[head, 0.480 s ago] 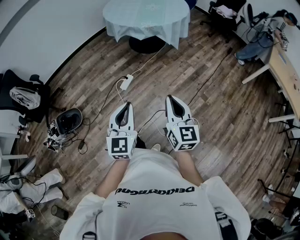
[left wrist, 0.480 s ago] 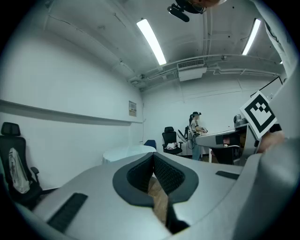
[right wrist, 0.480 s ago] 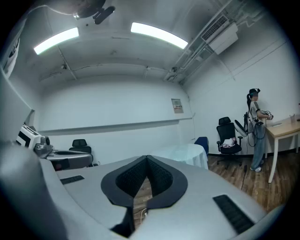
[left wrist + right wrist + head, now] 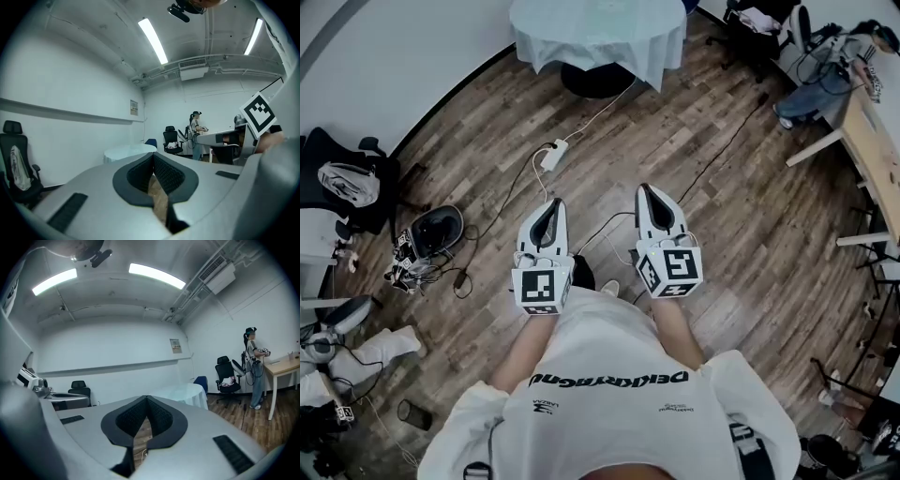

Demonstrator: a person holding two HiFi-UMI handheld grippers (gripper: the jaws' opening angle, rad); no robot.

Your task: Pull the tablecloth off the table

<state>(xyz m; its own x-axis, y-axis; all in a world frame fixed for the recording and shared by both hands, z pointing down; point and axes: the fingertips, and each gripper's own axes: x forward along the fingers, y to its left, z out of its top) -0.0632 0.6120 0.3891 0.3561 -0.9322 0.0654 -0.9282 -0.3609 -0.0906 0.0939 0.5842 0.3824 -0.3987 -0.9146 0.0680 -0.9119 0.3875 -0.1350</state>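
While our left tool [image 4: 553,202] and right tool [image 4: 648,187] are sitting closed and empty, we are judging this the approach; reaching the far tablecloth [image 4: 598,28] and opening comes next.

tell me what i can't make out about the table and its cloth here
- Tablecloth, head view: far side cut off by the top edge.
- Table: top covered by the cloth; only its dark base shows.
- Left gripper view: cloth's lower hem hidden behind the left gripper.
- Anything lying on the cloth: too small to tell.
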